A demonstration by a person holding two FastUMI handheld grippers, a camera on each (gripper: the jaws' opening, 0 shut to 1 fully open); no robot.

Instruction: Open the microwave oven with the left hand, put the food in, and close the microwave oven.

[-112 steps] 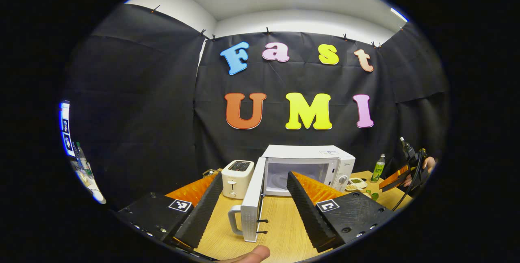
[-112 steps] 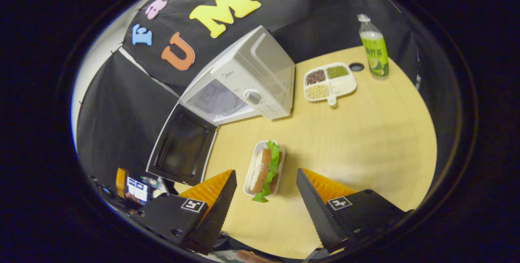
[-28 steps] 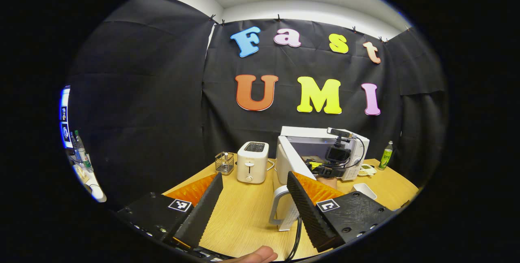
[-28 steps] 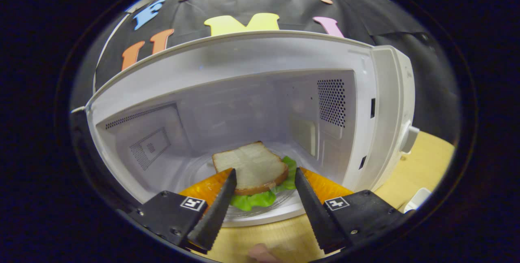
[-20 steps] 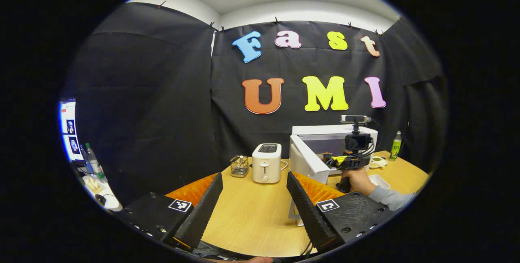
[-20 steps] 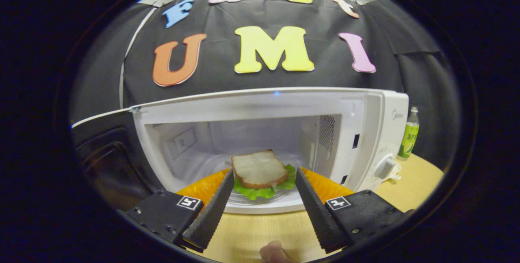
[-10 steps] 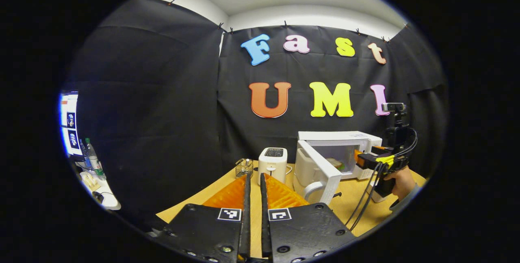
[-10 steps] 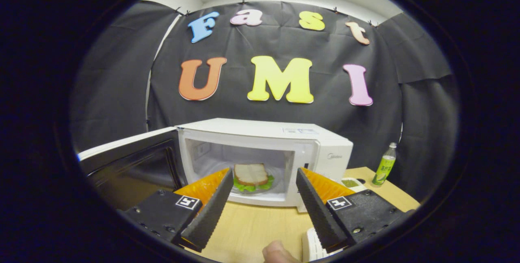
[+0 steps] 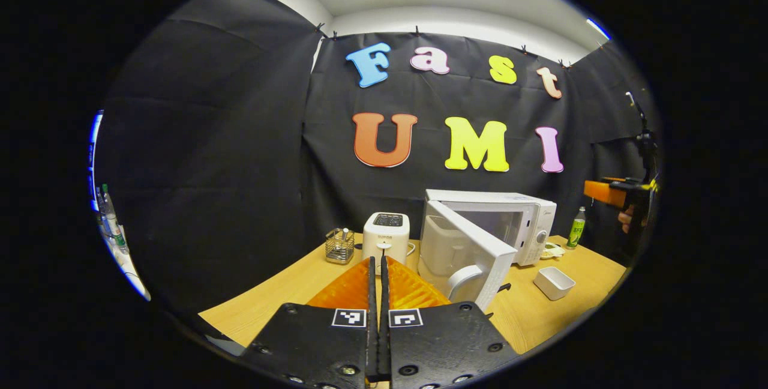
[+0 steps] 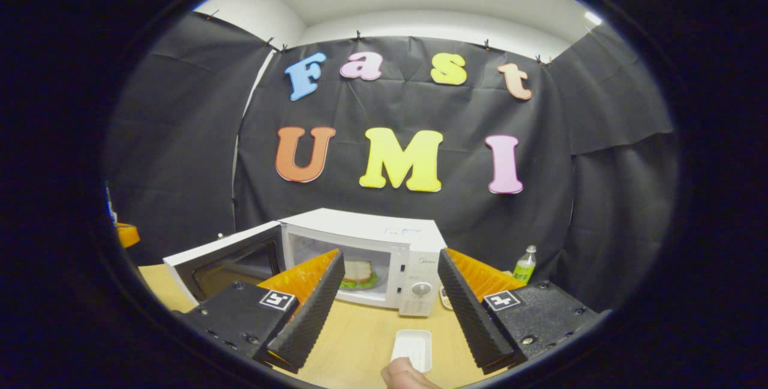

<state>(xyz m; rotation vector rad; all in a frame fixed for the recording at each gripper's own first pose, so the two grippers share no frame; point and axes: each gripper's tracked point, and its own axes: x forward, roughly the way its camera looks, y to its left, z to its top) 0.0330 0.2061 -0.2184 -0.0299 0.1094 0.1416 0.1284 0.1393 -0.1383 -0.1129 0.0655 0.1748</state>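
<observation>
White microwave oven [image 10: 384,260] on a wooden table [image 10: 360,335], its door [image 10: 225,263] swung open to the left; a sandwich [image 10: 358,274] with lettuce sits inside on the turntable. Right gripper [image 10: 389,293] in the foreground, held back from the oven, jaws spread wide with nothing between them. Empty white tray [image 10: 412,347] on the table between the fingers; green drink bottle [image 10: 525,272] standing right of the oven.

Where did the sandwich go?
In the right gripper view the sandwich sits inside the open microwave, just behind the right gripper's left finger, with the door swung out to the left.
</observation>
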